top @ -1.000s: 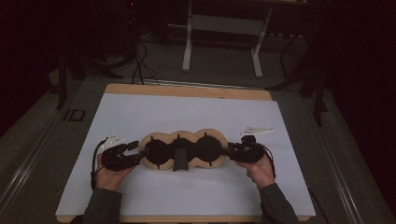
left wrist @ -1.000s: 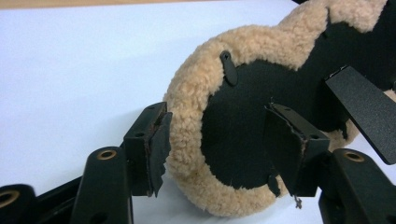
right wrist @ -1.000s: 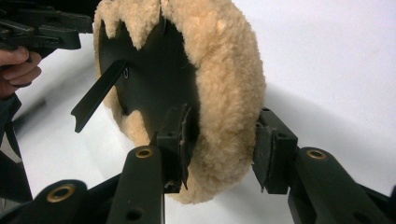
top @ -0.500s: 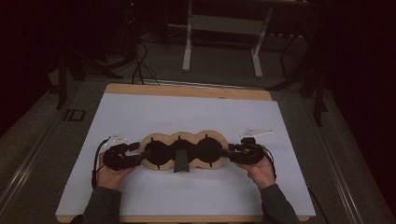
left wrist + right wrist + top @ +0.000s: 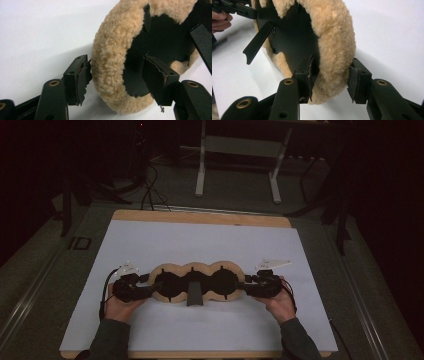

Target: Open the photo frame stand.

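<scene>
While the room around it is very dark, the white table point(image 5: 150, 245) shows well in the middle of the high view. A fluffy tan thing point(image 5: 195, 281) with three round black parts lies in the lower middle of that frame. What it is stays hard to tell. A black strap point(image 5: 194, 295) sticks out from its near edge.

At the lower left of the high view, the left gripper point(image 5: 145, 287) meets the left end of the fluffy thing. At the lower right, the right gripper point(image 5: 242, 286) meets the other end. Both are small and dark there, so the jaws are hard to make out. The person's sleeves are cut off by the bottom edge.

Up close, the left gripper point(image 5: 117, 75) has the fluffy rim point(image 5: 112, 62) between its jaws. One pad just touches the fur, the other sits on the black inside. It seems to be grasping the rim, not squeezing hard.

Seen in its own view, the right gripper point(image 5: 329, 80) grasps the rim point(image 5: 334, 50) too, with one pad inside and one against the fur. The far end of the fluffy thing is cut off at the upper left, where some fingers point(image 5: 220, 21) of the other hand peek in.
</scene>
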### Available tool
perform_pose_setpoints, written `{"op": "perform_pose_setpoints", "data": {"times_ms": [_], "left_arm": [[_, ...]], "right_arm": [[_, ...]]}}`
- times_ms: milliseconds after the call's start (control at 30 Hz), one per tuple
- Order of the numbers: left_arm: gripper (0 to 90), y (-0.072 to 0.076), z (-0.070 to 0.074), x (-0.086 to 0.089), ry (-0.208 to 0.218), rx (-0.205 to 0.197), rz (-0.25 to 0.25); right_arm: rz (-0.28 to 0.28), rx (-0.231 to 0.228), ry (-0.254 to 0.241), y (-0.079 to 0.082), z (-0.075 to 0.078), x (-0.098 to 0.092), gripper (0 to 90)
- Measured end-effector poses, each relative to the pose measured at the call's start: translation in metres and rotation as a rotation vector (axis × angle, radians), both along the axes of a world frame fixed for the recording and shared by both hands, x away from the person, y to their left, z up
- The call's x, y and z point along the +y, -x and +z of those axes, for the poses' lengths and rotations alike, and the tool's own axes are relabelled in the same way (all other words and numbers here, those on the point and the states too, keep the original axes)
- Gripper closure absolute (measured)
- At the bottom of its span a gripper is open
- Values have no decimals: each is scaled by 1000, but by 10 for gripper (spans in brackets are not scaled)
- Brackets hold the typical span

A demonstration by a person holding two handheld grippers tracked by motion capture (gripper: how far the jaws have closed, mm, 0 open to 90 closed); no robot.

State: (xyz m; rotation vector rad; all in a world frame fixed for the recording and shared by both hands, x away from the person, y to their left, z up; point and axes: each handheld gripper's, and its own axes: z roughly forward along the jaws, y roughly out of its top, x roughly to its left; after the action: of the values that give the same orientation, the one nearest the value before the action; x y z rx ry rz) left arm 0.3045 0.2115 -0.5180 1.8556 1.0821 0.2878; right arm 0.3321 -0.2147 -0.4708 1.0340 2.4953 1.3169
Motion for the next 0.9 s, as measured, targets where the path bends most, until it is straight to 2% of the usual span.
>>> {"op": "perform_pose_setpoints", "data": {"times_ms": [100,400,900], "left_arm": [[406,0,0,-1,-9,4,-12],[419,-2,-2,-1,16,42,-34],[522,4,3,-3,-43,-6,-52]], "right_arm": [[7,-12,10,1,-1,0,590],[10,-21,13,2,-5,-2,589],[-1,-12,5,0,-19,-7,572]]}}
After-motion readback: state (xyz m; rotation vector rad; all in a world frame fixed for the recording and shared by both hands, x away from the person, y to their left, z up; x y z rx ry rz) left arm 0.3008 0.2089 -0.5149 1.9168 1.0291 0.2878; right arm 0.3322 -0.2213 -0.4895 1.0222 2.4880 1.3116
